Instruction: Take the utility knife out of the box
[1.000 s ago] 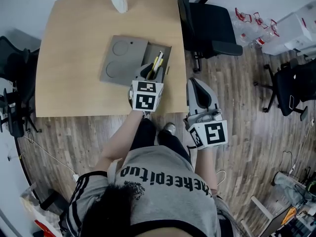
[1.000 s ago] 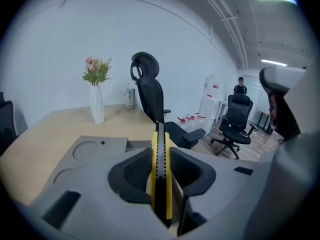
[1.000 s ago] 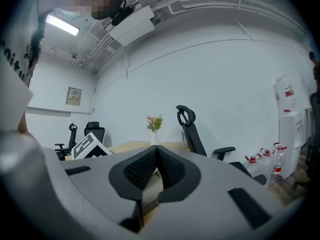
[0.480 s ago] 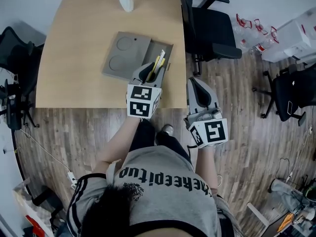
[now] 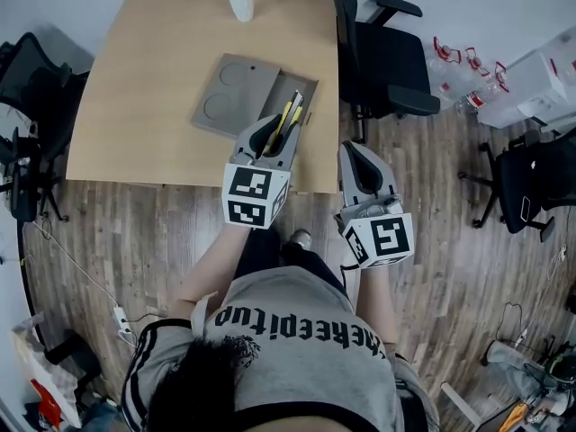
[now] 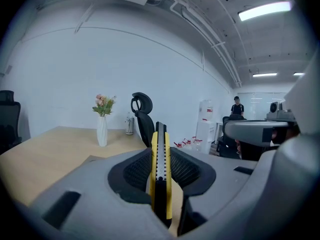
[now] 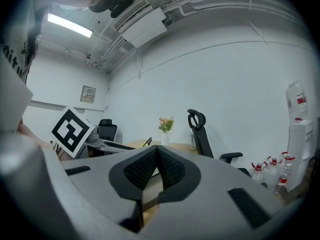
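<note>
Printed in dark letters across a grey T-shirt (image 5: 297, 331), seen upside down: apparently "thekeepitup", its ends lost in folds. Black-and-white square code markers, no letters, on the cubes of the left gripper (image 5: 281, 131) and right gripper (image 5: 355, 148). Red bottle labels (image 5: 450, 39) too small to read.

Box (image 5: 236, 106) on table (image 5: 144, 79) — vase (image 5: 240, 0) behind it, chair (image 5: 387, 57) right of table
</note>
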`<action>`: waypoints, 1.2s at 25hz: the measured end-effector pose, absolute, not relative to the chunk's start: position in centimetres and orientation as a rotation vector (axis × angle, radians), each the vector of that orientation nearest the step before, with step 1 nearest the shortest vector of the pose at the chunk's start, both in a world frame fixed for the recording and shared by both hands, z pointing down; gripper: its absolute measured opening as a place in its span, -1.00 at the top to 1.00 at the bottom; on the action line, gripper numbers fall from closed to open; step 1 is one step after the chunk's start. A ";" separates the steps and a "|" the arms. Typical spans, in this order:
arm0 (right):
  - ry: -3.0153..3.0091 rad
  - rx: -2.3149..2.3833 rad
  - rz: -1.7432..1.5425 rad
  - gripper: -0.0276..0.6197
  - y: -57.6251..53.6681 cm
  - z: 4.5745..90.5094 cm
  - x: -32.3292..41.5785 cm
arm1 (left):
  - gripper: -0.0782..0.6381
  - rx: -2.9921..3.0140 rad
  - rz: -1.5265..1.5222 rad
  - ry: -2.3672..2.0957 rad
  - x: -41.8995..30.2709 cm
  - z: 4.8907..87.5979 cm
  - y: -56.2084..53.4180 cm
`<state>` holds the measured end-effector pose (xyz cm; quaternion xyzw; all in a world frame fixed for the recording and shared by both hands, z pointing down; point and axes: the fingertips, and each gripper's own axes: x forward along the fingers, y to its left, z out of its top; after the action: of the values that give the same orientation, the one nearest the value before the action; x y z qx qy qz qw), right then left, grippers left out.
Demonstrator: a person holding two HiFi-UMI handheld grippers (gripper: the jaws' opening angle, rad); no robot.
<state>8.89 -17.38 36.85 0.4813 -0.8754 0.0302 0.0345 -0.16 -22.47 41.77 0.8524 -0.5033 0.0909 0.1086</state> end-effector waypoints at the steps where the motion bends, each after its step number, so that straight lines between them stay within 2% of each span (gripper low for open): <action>1: -2.698 1.471 0.088 0.90 -17.2 36.8 8.9 | 0.43 2.508 0.252 -1.488 -0.2 41.4 -22.1; 14: -2.771 1.366 0.063 0.90 -15.4 36.5 8.5 | 0.43 2.486 0.106 -1.613 -1.6 38.5 -18.9; 30: -2.775 1.386 0.037 0.90 -13.8 34.9 3.9 | 0.43 2.513 -0.041 -1.654 -7.9 35.2 -15.8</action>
<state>3.86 -13.77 34.91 0.4466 -0.8944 0.0119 0.0199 -7.88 -15.82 35.16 0.8335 -0.5484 -0.0135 0.0664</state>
